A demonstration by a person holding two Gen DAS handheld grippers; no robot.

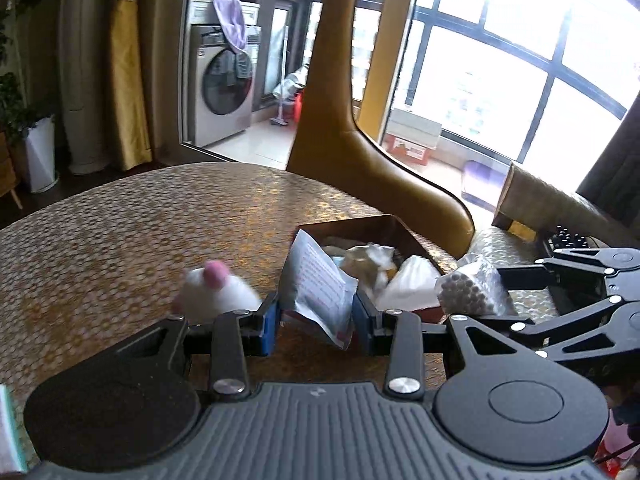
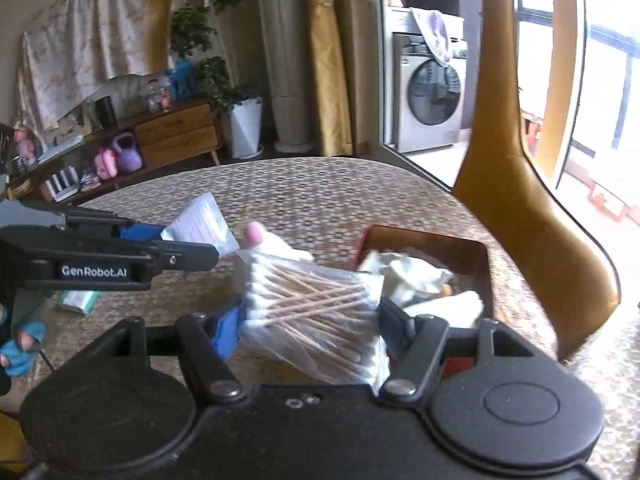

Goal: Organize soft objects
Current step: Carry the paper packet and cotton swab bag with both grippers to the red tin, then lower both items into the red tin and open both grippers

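Two claws are in my feeds, each pinching a packet above the counter [image 1: 120, 240]. Closest to my left camera, the left claw [image 1: 316, 322] has its blue pads pressed on the lower edge of a flat white sachet [image 1: 316, 280] printed with fine red text; the sachet stands tilted up between the fingers. My right claw [image 2: 310, 326] clamps a clear bag of cotton swabs [image 2: 316, 308], the wooden sticks lying crosswise inside, the bag filling the gap between its pads. From the left camera that same bag shows end-on, the swab tips as a cluster of pale dots, just beside the sachet's right.

Just past the left claw, a white plush toy with a pink tip [image 1: 216, 288] lies on the patterned counter, blurred. Beyond the swab bag sits a brown box [image 2: 486, 256], open at the top, holding crumpled white and beige soft packets [image 2: 408, 276]. Both held items hang short of the box, not inside it. A small teal packet [image 2: 78, 300] lies on the counter at the left of the right camera's view, under the left claw's arm.

Farther off, a tan leather chair [image 1: 384, 184] stands at the counter's far edge. Behind it, a washing machine [image 1: 222, 88] with a purple cloth draped over it sits beyond a glass door.
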